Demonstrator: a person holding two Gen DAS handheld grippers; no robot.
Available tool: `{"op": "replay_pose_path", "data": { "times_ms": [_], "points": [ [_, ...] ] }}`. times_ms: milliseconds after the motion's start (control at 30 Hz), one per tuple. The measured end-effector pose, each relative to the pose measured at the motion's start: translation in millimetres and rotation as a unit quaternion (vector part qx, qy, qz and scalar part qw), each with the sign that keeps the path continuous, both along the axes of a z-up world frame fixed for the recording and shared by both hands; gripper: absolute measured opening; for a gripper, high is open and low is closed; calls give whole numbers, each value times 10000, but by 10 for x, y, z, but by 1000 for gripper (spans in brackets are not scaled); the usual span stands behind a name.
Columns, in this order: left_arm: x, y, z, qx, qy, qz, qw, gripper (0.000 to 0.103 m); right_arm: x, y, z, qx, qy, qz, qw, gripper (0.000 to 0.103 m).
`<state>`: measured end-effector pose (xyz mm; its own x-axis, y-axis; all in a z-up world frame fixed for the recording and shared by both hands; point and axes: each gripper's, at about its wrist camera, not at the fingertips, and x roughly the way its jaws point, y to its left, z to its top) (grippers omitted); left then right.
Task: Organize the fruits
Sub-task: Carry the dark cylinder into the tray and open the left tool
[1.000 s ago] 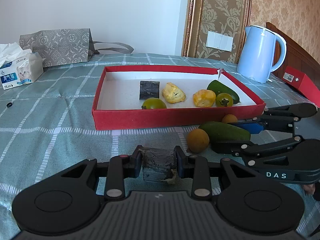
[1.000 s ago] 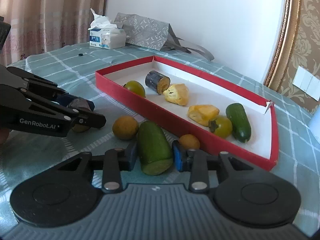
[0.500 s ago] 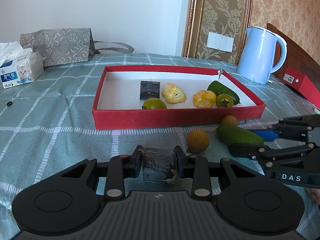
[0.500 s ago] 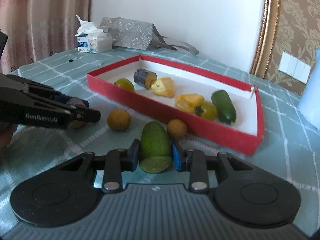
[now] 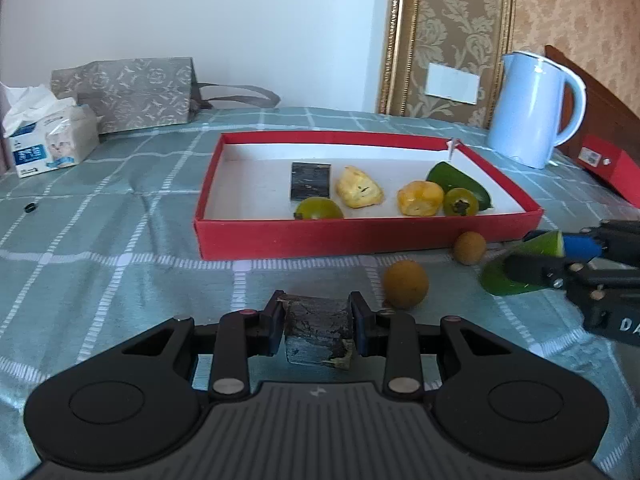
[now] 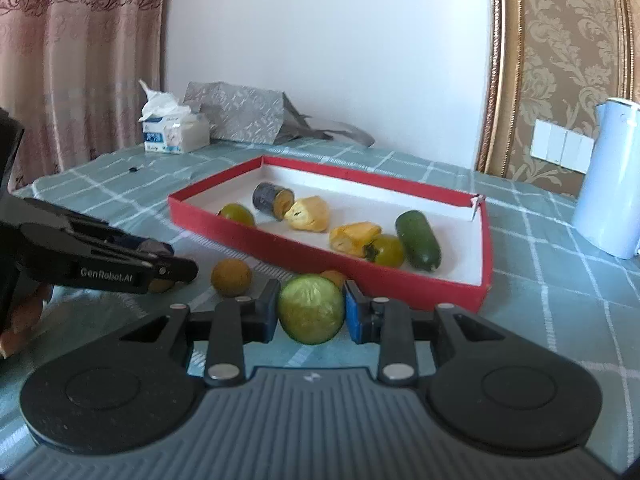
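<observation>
My left gripper (image 5: 318,326) is shut on a dark chunk of fruit (image 5: 318,334), held in front of the red tray (image 5: 360,236). My right gripper (image 6: 311,312) is shut on a green cucumber half (image 6: 311,308), tilted so its cut face points at the camera; it also shows at the right of the left wrist view (image 5: 520,264). The tray holds a dark chunk (image 5: 311,181), two yellow pieces (image 5: 359,192), two green tomatoes (image 5: 319,209) and a cucumber half (image 5: 456,178). Two small orange fruits (image 5: 405,284) (image 5: 469,247) lie on the cloth before the tray.
A blue kettle (image 5: 534,110) stands at the back right with a red box (image 5: 612,168) beside it. A tissue box (image 5: 48,140) and a grey bag (image 5: 128,94) sit at the back left. A small black ring (image 5: 29,209) lies on the checked cloth.
My right gripper has lifted the cucumber half off the cloth, pulled it back to the right and tipped its cut end up. My left gripper has risen slightly with the dark chunk.
</observation>
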<state>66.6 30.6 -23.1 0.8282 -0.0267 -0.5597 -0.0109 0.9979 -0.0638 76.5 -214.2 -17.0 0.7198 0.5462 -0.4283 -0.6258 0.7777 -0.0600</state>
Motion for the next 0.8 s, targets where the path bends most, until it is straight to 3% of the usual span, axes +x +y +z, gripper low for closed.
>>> {"op": "replay_pose_path", "data": {
  "times_ms": [233, 467, 800],
  "points": [
    [69, -4, 169, 73, -63, 71, 9999, 33, 3, -75, 59, 104, -231, -250, 9994, 31],
    [336, 17, 432, 260, -300, 107, 9992, 33, 52, -135, 72, 210, -199, -373, 9989, 31],
    [760, 41, 539, 457, -370, 273, 9979, 33, 141, -218, 87, 345, -143, -569, 9977, 31]
  ]
}}
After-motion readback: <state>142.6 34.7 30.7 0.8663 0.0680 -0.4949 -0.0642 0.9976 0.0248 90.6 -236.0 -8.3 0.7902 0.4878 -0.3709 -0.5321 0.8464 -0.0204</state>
